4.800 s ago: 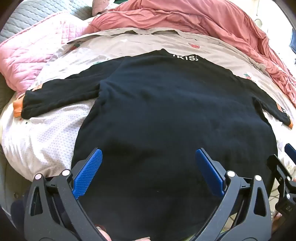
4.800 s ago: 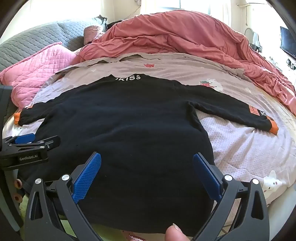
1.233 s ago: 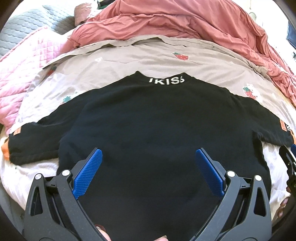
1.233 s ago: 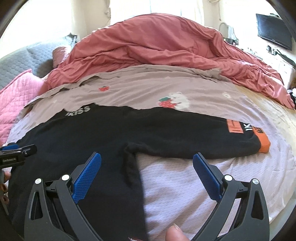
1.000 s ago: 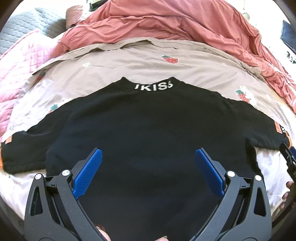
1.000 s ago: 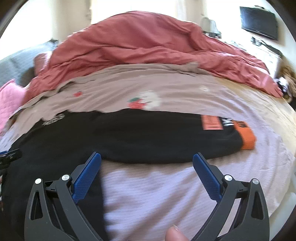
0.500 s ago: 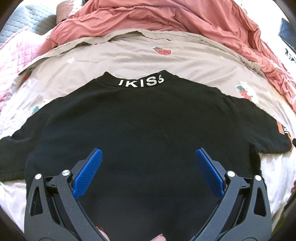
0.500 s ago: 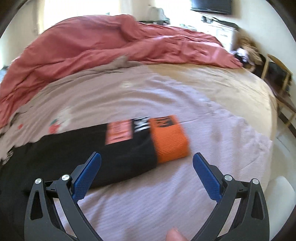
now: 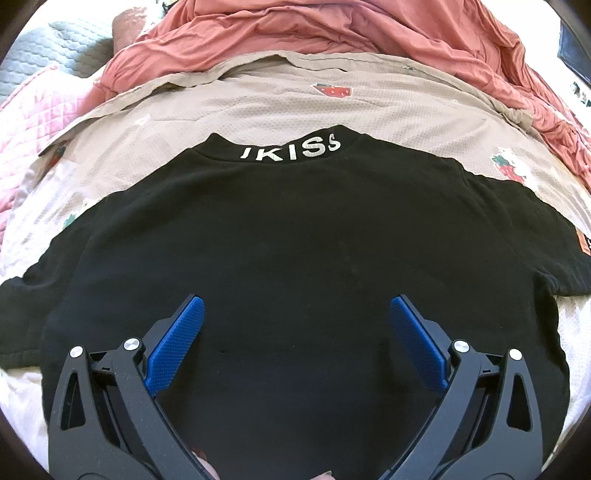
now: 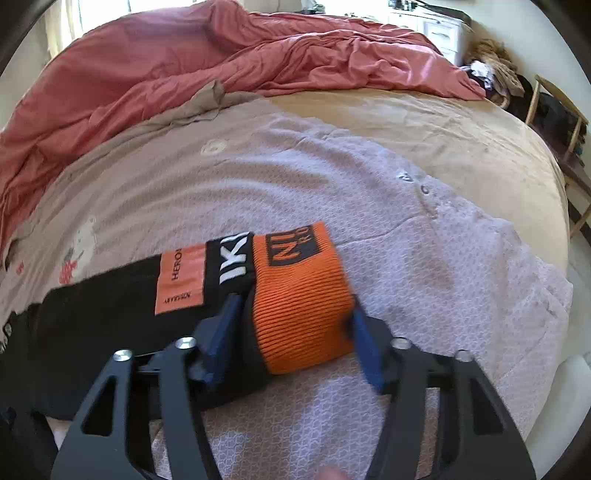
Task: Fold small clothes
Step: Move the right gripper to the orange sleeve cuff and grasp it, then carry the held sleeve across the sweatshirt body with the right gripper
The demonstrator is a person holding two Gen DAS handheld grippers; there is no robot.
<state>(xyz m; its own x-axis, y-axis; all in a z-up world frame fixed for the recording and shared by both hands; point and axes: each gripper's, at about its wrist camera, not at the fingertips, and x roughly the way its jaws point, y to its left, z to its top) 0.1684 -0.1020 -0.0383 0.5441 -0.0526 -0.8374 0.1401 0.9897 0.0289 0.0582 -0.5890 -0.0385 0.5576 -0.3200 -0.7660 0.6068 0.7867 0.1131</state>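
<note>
A black long-sleeved top (image 9: 295, 240) with white "IKISS" lettering at the collar lies flat on the bed, sleeves spread. My left gripper (image 9: 295, 314) is open and empty above the top's body. In the right wrist view the right sleeve (image 10: 122, 295) ends in an orange ribbed cuff (image 10: 303, 295). My right gripper (image 10: 295, 314) has its blue pads on either side of the cuff, closing on it; the image is blurred there.
A rumpled red duvet (image 9: 351, 33) is piled at the far side of the bed. A pale strawberry-print sheet (image 9: 277, 96) lies under the top. Pink quilted pillow (image 9: 22, 122) at left. A wooden chair (image 10: 557, 122) stands past the bed's right edge.
My right gripper swung right along the sleeve to the orange cuff and its fingers have narrowed around it. My left gripper has moved slightly forward over the top and stays open.
</note>
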